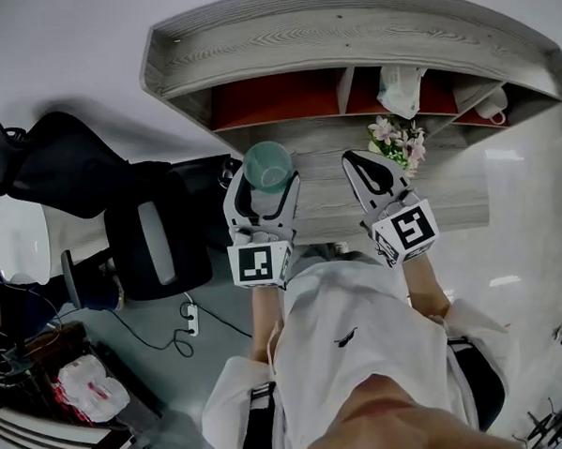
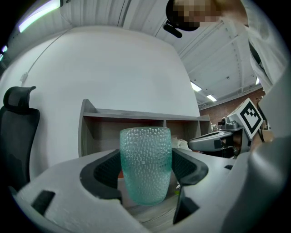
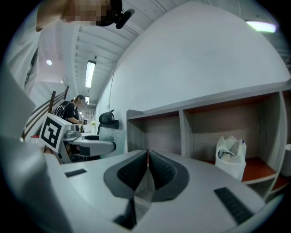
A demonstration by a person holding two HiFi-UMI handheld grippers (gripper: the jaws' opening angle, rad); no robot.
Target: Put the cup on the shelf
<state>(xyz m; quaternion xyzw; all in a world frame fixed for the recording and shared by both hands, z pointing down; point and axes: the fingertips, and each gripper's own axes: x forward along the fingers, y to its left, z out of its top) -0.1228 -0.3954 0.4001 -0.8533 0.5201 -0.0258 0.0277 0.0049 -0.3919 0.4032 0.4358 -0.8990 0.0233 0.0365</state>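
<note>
1. Clamping the green cup (image 2: 145,164) upright between its jaws, the left gripper (image 1: 264,197) holds it before the wooden shelf (image 1: 346,39).
2. Right gripper (image 3: 147,158) alongside, jaws pressed together, empty.
3. White bag (image 3: 231,157) in a shelf compartment.

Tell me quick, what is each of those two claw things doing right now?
Left gripper: closed on the green cup, held upright.
Right gripper: closed, nothing between its jaws.
</note>
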